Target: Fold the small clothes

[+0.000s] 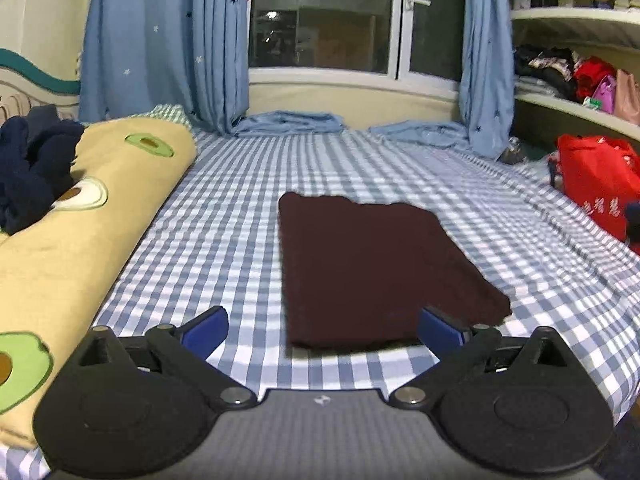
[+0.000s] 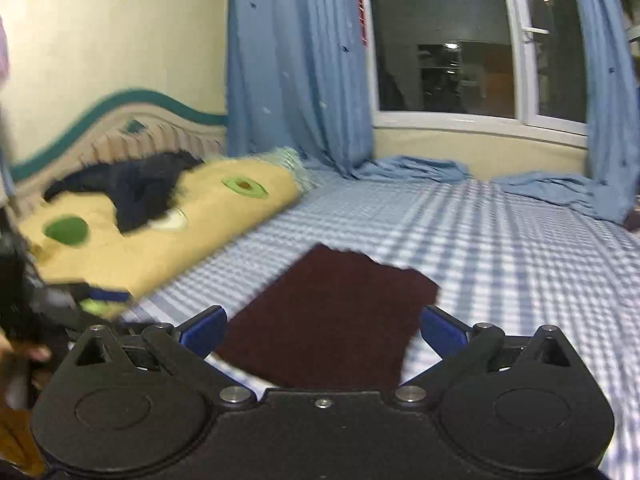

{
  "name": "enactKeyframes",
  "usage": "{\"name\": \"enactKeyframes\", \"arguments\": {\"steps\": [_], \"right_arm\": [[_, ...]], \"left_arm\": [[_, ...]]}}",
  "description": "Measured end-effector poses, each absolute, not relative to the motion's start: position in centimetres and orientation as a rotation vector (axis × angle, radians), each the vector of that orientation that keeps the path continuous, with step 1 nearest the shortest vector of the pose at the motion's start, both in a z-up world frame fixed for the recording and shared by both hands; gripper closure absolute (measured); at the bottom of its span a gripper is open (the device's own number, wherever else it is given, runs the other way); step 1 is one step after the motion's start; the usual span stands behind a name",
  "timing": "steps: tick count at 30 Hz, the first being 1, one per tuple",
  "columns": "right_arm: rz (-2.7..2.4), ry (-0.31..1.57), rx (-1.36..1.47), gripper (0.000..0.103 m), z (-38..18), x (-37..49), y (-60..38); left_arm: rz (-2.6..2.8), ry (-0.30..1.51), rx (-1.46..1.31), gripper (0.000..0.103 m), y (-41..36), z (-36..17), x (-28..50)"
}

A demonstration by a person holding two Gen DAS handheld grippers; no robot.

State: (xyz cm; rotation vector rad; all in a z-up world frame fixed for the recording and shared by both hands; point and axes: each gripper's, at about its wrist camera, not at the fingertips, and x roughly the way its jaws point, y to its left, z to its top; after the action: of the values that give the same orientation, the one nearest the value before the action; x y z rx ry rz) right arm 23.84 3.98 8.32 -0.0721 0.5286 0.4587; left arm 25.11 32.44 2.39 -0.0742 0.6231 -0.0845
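A dark maroon garment (image 1: 372, 272) lies folded into a flat rectangle on the blue-and-white checked bed sheet (image 1: 224, 208). My left gripper (image 1: 322, 324) hovers open above its near edge, blue pads wide apart with nothing between them. The right wrist view is blurred by motion; the same maroon garment (image 2: 332, 320) lies below and ahead of my right gripper (image 2: 322, 326), which is open and empty too. The left gripper (image 2: 96, 300) shows at the left edge of the right wrist view, held by a hand.
A rolled beige quilt with avocado prints (image 1: 96, 208) runs along the left, with dark navy clothes (image 1: 32, 168) heaped on it. A red bag (image 1: 596, 176) sits at the right edge below shelves (image 1: 576, 108). Blue curtains (image 1: 160, 44) and a window (image 1: 320, 16) stand behind.
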Motion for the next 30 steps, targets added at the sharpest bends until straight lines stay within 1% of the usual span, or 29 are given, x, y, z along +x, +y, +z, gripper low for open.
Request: {"name": "enactKeyframes", "arguments": {"steps": [3,7,9,11,15,22,30], "right_arm": [[0.386,0.57,-0.096,0.001,5.8,22.3,5.2],[0.324,0.622,-0.01,0.001,2.2,22.1,5.6],[0.291,0.648,0.016,0.001,1.0,22.4,5.7],[0.268,0.643,-0.017,0.001,0.3,22.7,6.2],[0.249,0.617,-0.098,0.001,-0.2,23.1,7.0],[0.246,0.631,0.002,0.001,-0.1,23.5,6.2],[0.231,0.653,0.013,0.001,-0.2,23.5,6.2]], "left_arm": [[-0.068,0.642,-0.048,0.001,31.8,2.1,24.8],[-0.046,0.672,-0.029,0.001,31.4,1.3,24.5],[-0.032,0.676,-0.026,0.001,31.4,1.0,24.4],[-0.017,0.675,-0.026,0.001,31.2,0.8,24.1],[0.008,0.671,-0.032,0.001,31.3,0.5,23.9],[0.005,0.681,-0.031,0.001,31.2,0.5,24.1],[-0.005,0.694,-0.043,0.001,31.0,0.2,24.0]]}}
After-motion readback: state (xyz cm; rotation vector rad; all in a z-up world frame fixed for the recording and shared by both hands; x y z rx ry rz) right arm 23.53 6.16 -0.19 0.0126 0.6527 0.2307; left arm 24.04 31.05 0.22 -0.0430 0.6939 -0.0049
